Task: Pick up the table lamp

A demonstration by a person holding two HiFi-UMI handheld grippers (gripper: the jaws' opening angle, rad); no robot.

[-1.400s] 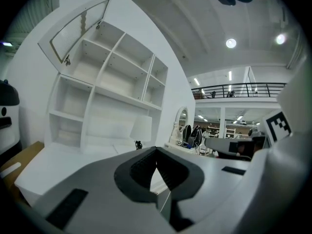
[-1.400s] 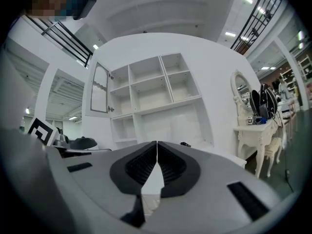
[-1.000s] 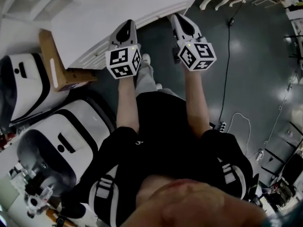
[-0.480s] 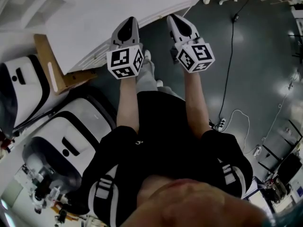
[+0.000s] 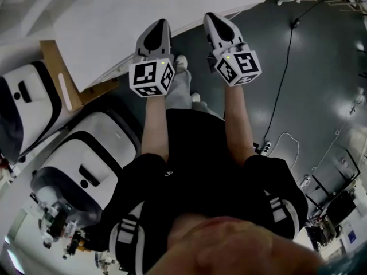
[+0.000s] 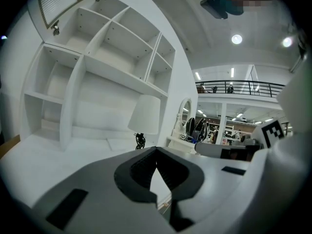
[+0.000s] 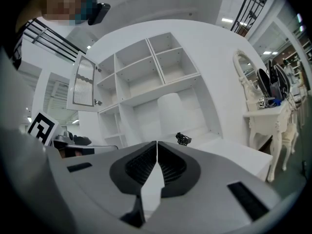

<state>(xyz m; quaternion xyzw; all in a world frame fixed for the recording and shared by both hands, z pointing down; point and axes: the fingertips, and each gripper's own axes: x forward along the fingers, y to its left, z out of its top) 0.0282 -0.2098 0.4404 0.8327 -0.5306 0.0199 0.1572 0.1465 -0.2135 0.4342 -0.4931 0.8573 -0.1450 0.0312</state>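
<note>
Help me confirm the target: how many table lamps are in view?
1: the table lamp stands on the white desk under the shelves; others could be hidden.

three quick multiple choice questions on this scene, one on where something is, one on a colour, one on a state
1. Where does the lamp stand?
A on the floor
B on the desk under the shelves
C on a chair

2. What colour is its shade?
A black
B red
C white

3. How are the right tongs?
A wide open
B shut on the lamp
C shut, empty

Answers:
1. B, its dark base sits on the desktop below the shelves.
2. C, the shade is plain white.
3. C, the pads meet with nothing between them.
</note>
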